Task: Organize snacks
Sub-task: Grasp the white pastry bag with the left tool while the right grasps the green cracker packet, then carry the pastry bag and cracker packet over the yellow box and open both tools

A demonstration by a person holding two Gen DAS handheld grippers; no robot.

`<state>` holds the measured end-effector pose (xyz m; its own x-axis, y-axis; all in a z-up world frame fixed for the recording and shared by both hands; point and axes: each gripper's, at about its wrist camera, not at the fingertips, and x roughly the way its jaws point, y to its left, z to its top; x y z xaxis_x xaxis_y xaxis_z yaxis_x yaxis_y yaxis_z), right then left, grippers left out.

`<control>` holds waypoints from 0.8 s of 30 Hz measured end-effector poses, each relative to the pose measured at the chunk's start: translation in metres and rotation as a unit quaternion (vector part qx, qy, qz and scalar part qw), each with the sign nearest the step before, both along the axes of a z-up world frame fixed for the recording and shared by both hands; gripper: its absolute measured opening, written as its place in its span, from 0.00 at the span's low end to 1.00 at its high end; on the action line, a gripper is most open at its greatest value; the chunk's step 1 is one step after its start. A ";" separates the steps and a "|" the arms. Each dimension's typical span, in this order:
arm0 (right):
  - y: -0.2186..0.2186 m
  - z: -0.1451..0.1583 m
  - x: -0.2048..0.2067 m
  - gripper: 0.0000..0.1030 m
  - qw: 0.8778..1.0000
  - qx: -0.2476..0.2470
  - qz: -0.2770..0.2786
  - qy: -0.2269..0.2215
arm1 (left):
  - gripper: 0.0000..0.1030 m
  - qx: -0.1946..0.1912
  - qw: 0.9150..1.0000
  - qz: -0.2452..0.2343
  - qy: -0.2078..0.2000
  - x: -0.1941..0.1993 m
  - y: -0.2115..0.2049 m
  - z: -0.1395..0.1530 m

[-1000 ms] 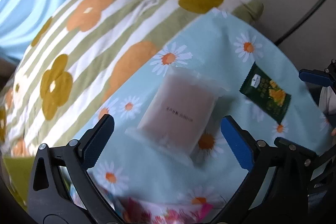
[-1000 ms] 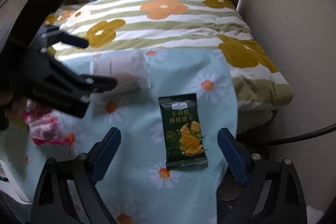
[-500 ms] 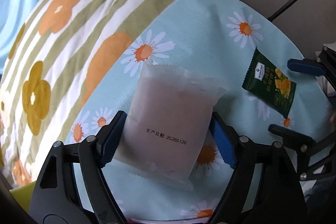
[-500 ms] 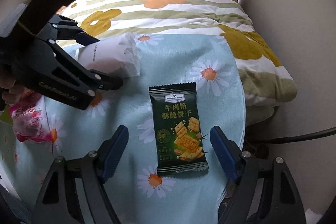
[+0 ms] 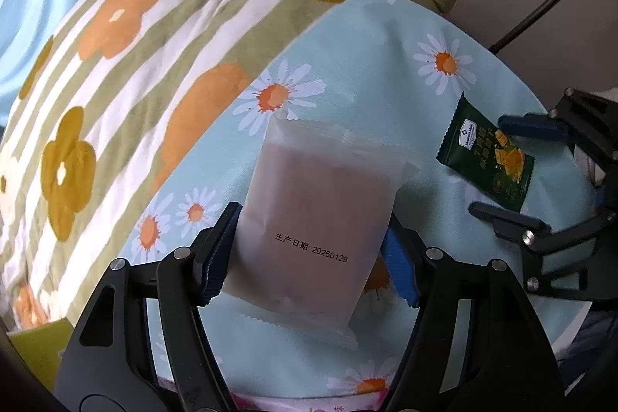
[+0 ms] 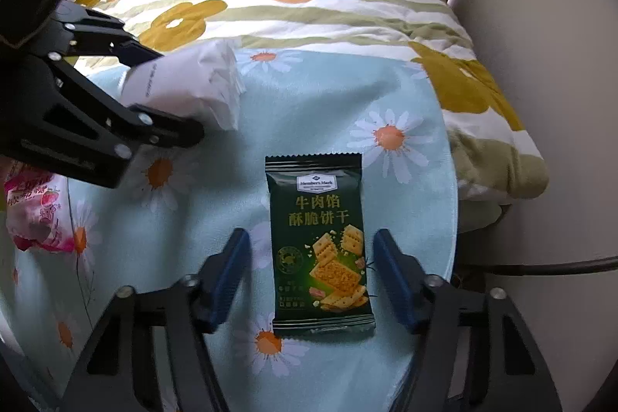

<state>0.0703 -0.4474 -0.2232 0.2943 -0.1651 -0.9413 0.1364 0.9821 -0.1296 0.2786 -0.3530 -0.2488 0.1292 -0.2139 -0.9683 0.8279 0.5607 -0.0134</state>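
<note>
Centrally, the left gripper (image 5: 311,253) has its jaws closed against a frosted white snack packet (image 5: 316,215) on the daisy-print cloth (image 6: 328,111). The right gripper (image 6: 311,273) has its jaws open either side of a dark green cracker packet (image 6: 318,242), not touching it.

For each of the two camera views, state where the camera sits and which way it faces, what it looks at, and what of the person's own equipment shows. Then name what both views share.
Left wrist view: sits on the left tool, faces forward along its fingers, down at the frosted packet between them.
Right wrist view: sits on the right tool, faces down at the green cracker packet; its fingers straddle it with gaps.
Shared: both packets, each other's tool, the daisy cloth and the flowered quilt.
</note>
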 end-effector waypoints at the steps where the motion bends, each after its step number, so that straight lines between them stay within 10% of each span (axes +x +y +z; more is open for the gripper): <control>1: -0.001 -0.001 0.000 0.55 1.000 0.003 0.000 0.001 | 0.64 -0.002 1.000 0.003 -0.001 0.000 0.001 0.002; 24: 0.002 0.039 0.000 0.39 0.998 0.052 0.011 -0.029 | 0.63 -0.043 0.992 0.114 -0.025 -0.014 0.044 0.061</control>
<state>0.0702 -0.4451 -0.1839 0.3523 -0.0602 -0.9340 0.1187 0.9927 -0.0192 0.2643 -0.3088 -0.1874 0.2306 -0.2551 -0.9390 0.6812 0.7314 -0.0315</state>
